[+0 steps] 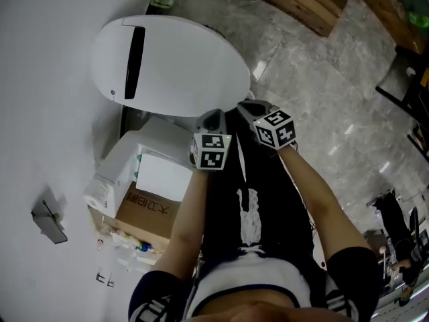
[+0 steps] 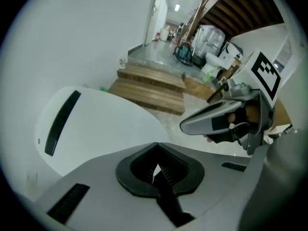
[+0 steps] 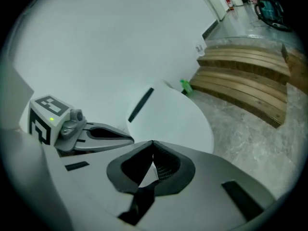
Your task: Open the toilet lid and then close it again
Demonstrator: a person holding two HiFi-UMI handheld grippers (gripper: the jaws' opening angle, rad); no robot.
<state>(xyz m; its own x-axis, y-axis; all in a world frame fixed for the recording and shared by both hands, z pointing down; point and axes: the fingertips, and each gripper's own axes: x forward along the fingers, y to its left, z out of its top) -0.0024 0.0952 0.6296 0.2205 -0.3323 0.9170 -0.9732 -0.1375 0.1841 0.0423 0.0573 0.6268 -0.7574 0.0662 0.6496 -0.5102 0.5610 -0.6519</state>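
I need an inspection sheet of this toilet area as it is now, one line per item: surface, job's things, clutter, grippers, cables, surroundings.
Surface: glossy grey stone-pattern floor.
Job's things: white toilet lid, closed.
Clutter: cardboard box, white boxes and paper roll beside the toilet; small green object behind it.
Grippers: left gripper and right gripper both shut, empty, side by side over the lid's front edge.
Cables: nothing seen.
Surroundings: white wall, wooden steps.

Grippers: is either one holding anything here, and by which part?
Nothing is held. The left gripper and the right gripper both have their jaws together with nothing between them, clear of the closed toilet lid.
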